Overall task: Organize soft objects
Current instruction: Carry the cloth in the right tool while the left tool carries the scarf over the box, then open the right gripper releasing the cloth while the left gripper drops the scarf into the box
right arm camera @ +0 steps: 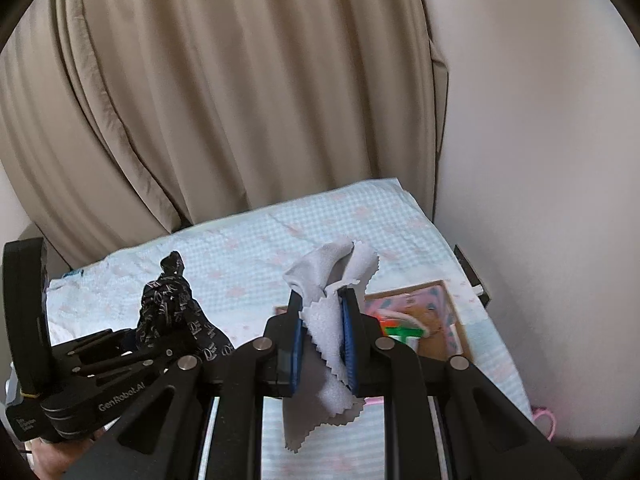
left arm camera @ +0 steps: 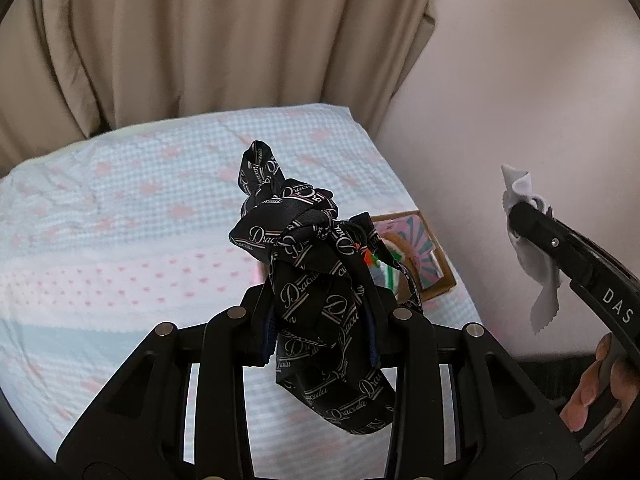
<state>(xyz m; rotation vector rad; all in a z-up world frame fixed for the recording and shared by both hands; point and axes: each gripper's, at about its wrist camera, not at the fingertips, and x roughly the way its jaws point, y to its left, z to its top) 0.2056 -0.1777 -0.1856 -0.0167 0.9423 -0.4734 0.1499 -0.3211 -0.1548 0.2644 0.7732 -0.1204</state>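
The left claw (left arm camera: pixel 320 316) was clamped shut on a crumpled black cloth printed with "Dracula" lettering (left arm camera: pixel 308 264), which bunched up above its fingers and hung down below them, held clear above the bed (left arm camera: pixel 120 216). To that claw's right, the right claw (right arm camera: pixel 322 328) was closed on a grey microfibre cloth with pinked edges (right arm camera: pixel 328 320); the cloth was pinched between its blue pads (right arm camera: pixel 349 340), folds standing up past the fingertips and a tail draping beneath. Part of a hand (left arm camera: pixel 592 384) showed on the right claw's handle in the left wrist view. Beyond and just below both claws lay the bed, covered in a pale blue checked sheet with pink hearts. Ahead and to the right of the claws, an open cardboard box with a patterned lining (right arm camera: pixel 444 312) rested on the sheet near the wall (right arm camera: pixel 540 160), with orange, green and white items inside, too small to identify. Farther back, a beige curtain (right arm camera: pixel 240 100) hung behind the bed.
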